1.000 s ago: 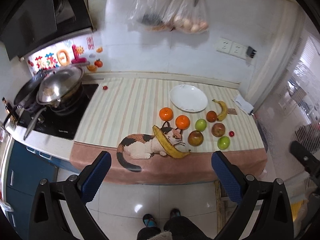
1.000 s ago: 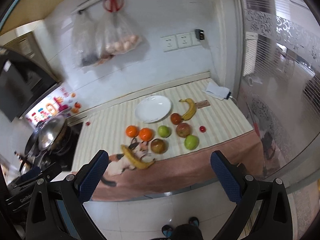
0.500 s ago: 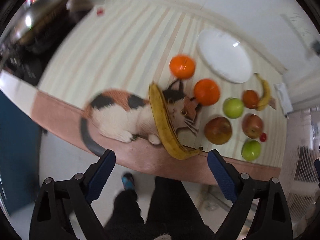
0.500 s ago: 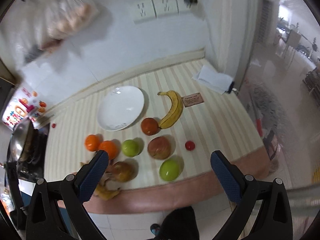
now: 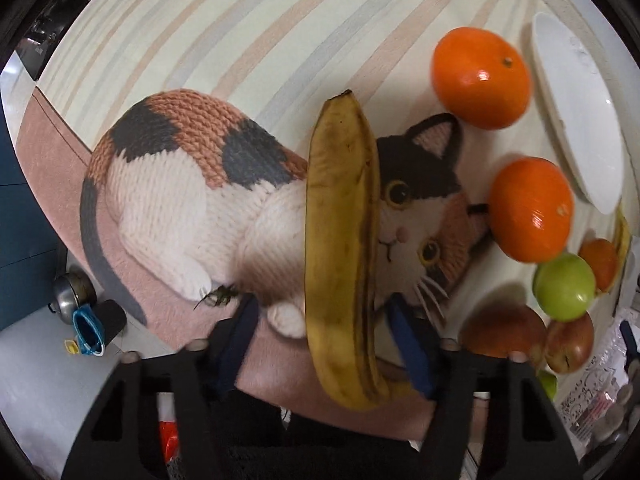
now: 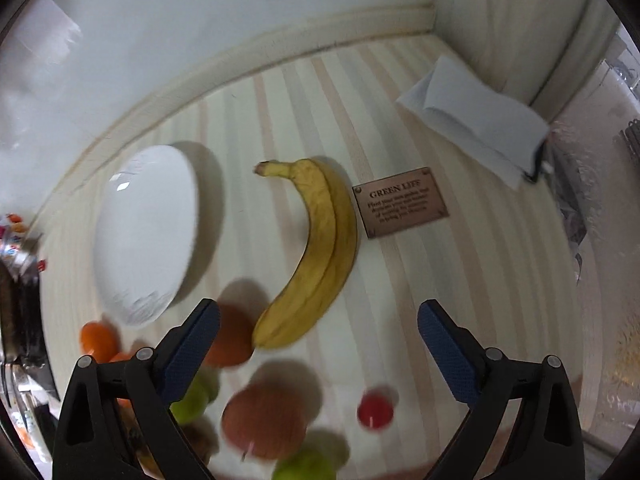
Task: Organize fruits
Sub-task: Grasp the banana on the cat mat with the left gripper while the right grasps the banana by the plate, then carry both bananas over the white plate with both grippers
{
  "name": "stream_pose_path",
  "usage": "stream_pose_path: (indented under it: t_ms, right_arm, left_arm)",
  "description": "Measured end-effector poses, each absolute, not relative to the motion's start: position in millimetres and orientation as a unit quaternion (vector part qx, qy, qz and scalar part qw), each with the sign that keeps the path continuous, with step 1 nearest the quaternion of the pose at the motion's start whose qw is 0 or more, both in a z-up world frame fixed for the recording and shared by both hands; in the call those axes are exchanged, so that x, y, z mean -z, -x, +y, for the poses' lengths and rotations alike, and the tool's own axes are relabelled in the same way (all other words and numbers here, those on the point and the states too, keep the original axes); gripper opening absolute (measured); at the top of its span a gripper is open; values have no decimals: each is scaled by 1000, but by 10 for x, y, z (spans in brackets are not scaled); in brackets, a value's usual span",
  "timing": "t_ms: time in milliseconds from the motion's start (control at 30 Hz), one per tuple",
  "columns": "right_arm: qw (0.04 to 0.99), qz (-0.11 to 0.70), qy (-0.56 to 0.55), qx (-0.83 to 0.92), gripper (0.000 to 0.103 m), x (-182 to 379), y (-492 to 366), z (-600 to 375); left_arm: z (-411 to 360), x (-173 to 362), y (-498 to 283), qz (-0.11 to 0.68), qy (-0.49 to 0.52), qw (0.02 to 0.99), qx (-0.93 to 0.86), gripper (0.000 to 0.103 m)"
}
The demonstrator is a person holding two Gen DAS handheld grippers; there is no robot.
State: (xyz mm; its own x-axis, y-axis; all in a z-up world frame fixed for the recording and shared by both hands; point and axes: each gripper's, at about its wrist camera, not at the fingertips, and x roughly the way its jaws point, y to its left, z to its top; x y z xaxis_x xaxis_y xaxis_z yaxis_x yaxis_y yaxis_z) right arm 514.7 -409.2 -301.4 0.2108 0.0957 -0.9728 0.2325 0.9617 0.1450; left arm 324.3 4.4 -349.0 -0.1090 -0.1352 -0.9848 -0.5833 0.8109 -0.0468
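In the left wrist view a long brown-spotted banana (image 5: 342, 240) lies on the cat-print cloth. My left gripper (image 5: 320, 322) is open, its jaws on either side of the banana's near half, a gap showing on each side. Two oranges (image 5: 482, 78) (image 5: 530, 210), a green apple (image 5: 564, 288) and a white plate (image 5: 576, 120) lie to the right. In the right wrist view a second banana (image 6: 316, 256) lies beside the white plate (image 6: 148, 228). My right gripper (image 6: 320, 328) is open above this banana's lower end.
In the right wrist view a brown printed label (image 6: 400, 202) lies right of the banana and a folded white cloth (image 6: 476, 120) sits in the back corner. A red apple (image 6: 264, 424), a small red fruit (image 6: 374, 410) and green apples lie near the counter's front edge.
Both grippers have moved down close to the counter. The left has come around the spotted banana and narrowed its opening. The right has come in over the second banana, still wide open.
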Motion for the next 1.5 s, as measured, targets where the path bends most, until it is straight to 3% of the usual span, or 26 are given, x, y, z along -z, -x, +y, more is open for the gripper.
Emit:
stream_pose_path:
  t_ms: [133, 200, 300, 700, 933, 1067, 1500]
  right_arm:
    - [755, 640, -133, 51, 75, 3328, -5424, -4113]
    - [753, 644, -127, 51, 58, 3441, -5515, -4109]
    - [754, 646, -110, 56, 43, 3531, -5552, -4116]
    - [727, 681, -78, 31, 41, 3680, -5071, -4151]
    - [733, 676, -44, 54, 43, 3810, -5230, -3969]
    - [739, 671, -47, 52, 40, 3838, -5231, -3904]
    - [774, 626, -91, 7, 39, 3290, -5125, -4052]
  left_arm:
    - [26, 3484, -3271, 711, 249, 631, -187, 34]
    - [-4, 3473, -3316, 716, 232, 632, -183, 32]
    - [-5, 3448, -3422, 719, 205, 640, -178, 32]
    - [243, 3454, -3796, 725, 166, 653, -143, 33]
    - [308, 3465, -3860, 724, 161, 656, -138, 33]
    - [189, 3453, -3777, 719, 160, 661, -144, 31]
    - [185, 2518, -3728, 662, 188, 718, -104, 31]
